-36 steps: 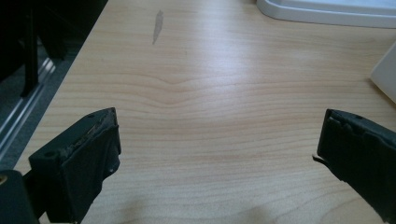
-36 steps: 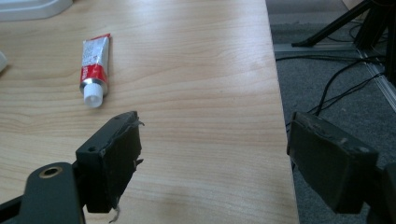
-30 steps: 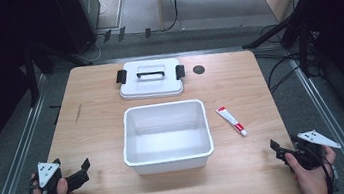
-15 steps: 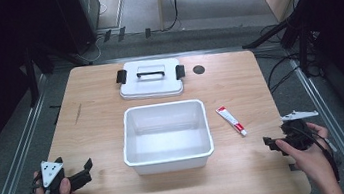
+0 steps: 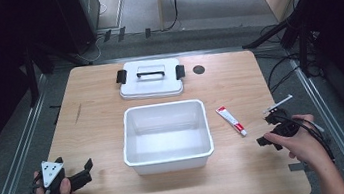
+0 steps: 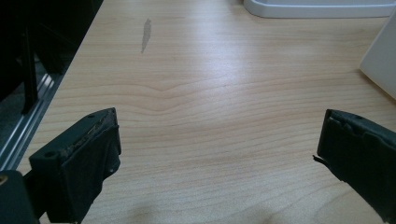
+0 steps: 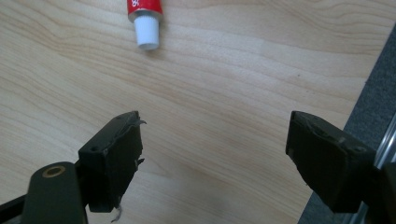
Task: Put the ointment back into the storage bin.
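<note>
A white open bin (image 5: 137, 154) stands at the middle of the wooden table, nothing visible inside it. Its white lid (image 5: 150, 82) with black clips lies flat behind it. A red and white tube (image 5: 231, 120) lies right of the bin, and its white cap (image 7: 146, 32) points toward my right gripper. My right gripper (image 5: 265, 131) is open, a short way right of the tube, close to the table's right edge; its jaws (image 7: 215, 149) hold nothing. My left gripper (image 5: 86, 173) sits open at the front left, over bare wood (image 6: 217, 154), left of the bin.
A small dark round spot (image 5: 199, 69) marks the table right of the lid. The bin's corner (image 6: 380, 70) shows at the right of the left gripper view. The table's right edge (image 7: 373, 107) drops off beside my right gripper. A metal rail (image 5: 12, 163) runs along the left side.
My right gripper has moved forward and left from the front right corner toward the tube. The left gripper has barely shifted.
</note>
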{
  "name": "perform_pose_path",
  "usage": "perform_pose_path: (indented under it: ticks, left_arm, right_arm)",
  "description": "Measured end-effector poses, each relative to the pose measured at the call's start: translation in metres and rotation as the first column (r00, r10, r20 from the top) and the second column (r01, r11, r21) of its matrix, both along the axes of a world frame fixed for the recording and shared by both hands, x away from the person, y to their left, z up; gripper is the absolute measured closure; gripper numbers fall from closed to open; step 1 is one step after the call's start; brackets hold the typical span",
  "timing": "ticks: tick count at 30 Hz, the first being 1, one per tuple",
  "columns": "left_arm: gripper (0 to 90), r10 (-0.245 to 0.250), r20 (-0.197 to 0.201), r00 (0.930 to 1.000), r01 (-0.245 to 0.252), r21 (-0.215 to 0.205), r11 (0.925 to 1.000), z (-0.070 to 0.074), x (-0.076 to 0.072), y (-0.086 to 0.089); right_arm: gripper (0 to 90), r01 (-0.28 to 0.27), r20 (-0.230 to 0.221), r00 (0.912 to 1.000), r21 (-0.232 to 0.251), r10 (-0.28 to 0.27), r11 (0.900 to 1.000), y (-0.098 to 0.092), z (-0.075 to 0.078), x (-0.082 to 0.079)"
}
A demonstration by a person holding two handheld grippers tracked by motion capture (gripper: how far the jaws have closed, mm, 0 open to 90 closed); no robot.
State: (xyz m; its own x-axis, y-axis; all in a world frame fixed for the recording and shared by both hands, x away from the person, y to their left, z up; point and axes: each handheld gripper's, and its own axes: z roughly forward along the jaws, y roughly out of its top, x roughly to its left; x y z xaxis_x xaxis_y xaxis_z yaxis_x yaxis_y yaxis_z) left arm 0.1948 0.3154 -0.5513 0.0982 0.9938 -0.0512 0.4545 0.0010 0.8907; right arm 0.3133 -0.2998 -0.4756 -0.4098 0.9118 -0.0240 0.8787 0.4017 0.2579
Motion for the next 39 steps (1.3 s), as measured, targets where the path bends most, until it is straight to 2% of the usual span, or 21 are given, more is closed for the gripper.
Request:
perform_pose_path:
  ticks: [5, 7, 16, 17, 21, 24, 26, 28, 29, 33, 39]
  left_arm:
    - [0.3, -0.001, 0.001, 1.0000, 0.001, -0.001, 1.0000, 0.000, 0.000, 0.000]
    - [0.3, -0.002, 0.000, 1.0000, 0.002, 0.000, 1.0000, 0.000, 0.000, 0.000]
    - [0.3, -0.001, 0.004, 1.0000, 0.001, -0.005, 1.0000, 0.000, 0.000, 0.000]
    - [0.3, -0.002, 0.003, 1.0000, 0.002, -0.004, 1.0000, 0.000, 0.000, 0.000]
    - [0.3, -0.002, 0.004, 1.0000, 0.002, -0.005, 1.0000, 0.000, 0.000, 0.000]
    - [0.3, -0.001, 0.003, 1.0000, 0.001, -0.006, 1.0000, 0.000, 0.000, 0.000]
    - [0.3, -0.001, 0.004, 1.0000, 0.001, -0.007, 1.0000, 0.000, 0.000, 0.000]
    - [0.3, -0.001, 0.005, 1.0000, 0.001, -0.008, 1.0000, 0.000, 0.000, 0.000]
    - [0.3, -0.002, 0.005, 1.0000, 0.002, -0.007, 1.0000, 0.000, 0.000, 0.000]
    - [0.3, -0.002, 0.003, 1.0000, 0.002, -0.007, 1.0000, 0.000, 0.000, 0.000]
    - [0.3, -0.002, 0.004, 1.0000, 0.002, -0.007, 1.0000, 0.000, 0.001, 0.000]
  right_arm:
    - [18.2, -0.033, -0.087, 0.9959, -0.102, 0.024, 0.994, 0.017, -0.002, 0.012]
    - [19.1, -0.042, -0.104, 0.9942, -0.125, 0.029, 0.991, 0.024, -0.001, 0.016]
    - [31.8, -0.046, -0.145, 0.9889, -0.112, 0.030, 0.993, 0.043, 0.003, 0.039]
    - [36.7, -0.061, -0.152, 0.9873, -0.108, 0.044, 0.992, 0.045, 0.002, 0.041]
    - [42.6, -0.151, -0.171, 0.9770, -0.130, 0.128, 0.980, 0.058, 0.000, 0.045]
    - [42.0, -0.185, -0.177, 0.9710, -0.130, 0.161, 0.974, 0.068, -0.004, 0.049]
    - [44.4, -0.190, -0.184, 0.9687, -0.117, 0.167, 0.975, 0.072, -0.006, 0.052]
    - [45.7, -0.192, -0.173, 0.9701, -0.118, 0.170, 0.974, 0.075, -0.009, 0.057]
    - [46.0, -0.174, -0.169, 0.9737, -0.116, 0.153, 0.978, 0.076, -0.009, 0.059]
    - [50.0, -0.150, -0.142, 0.9809, -0.118, 0.132, 0.982, 0.080, -0.011, 0.069]
    - [56.1, -0.129, -0.136, 0.9841, -0.108, 0.114, 0.986, 0.087, -0.016, 0.081]
